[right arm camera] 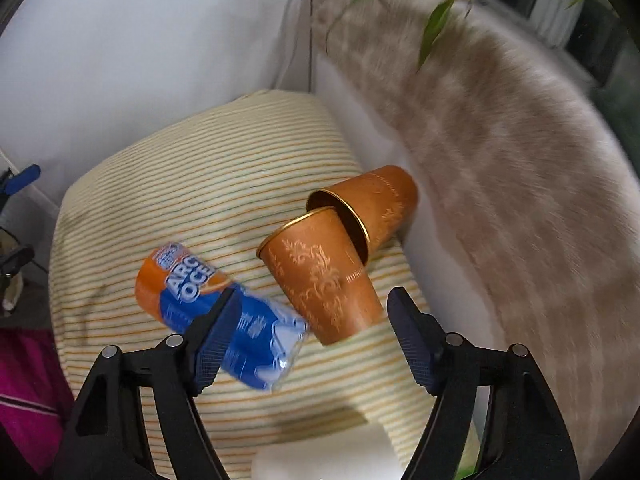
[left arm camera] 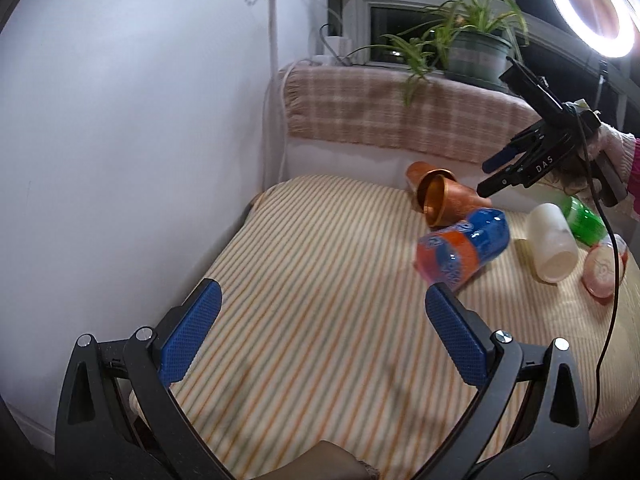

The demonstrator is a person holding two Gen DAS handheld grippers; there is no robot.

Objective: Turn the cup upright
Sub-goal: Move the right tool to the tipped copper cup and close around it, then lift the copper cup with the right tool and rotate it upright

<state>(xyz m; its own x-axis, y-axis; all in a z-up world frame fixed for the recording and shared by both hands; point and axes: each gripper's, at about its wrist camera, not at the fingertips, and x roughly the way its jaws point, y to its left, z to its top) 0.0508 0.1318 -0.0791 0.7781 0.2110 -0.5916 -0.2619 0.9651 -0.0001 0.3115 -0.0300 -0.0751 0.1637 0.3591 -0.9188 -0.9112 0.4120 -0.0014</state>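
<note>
Two copper-orange cups lie on their sides on the striped cloth, one rim against the other. The nearer cup (right arm camera: 324, 276) (left arm camera: 452, 202) has a gold pattern; the farther cup (right arm camera: 380, 204) (left arm camera: 420, 172) lies behind it by the wall. My right gripper (right arm camera: 314, 308) (left arm camera: 486, 178) is open and empty, hovering just above the nearer cup's base end. My left gripper (left arm camera: 320, 300) is open and empty, low over the near part of the cloth, well away from the cups.
An orange-and-blue bottle (left arm camera: 464, 248) (right arm camera: 224, 312) lies beside the cups. A white cup (left arm camera: 552, 244), a green bottle (left arm camera: 584, 220) and a pink lidded container (left arm camera: 600, 268) lie at the right. A potted plant (left arm camera: 472, 48), a ring light (left arm camera: 592, 4) and a plaid cloth (left arm camera: 380, 112) are behind.
</note>
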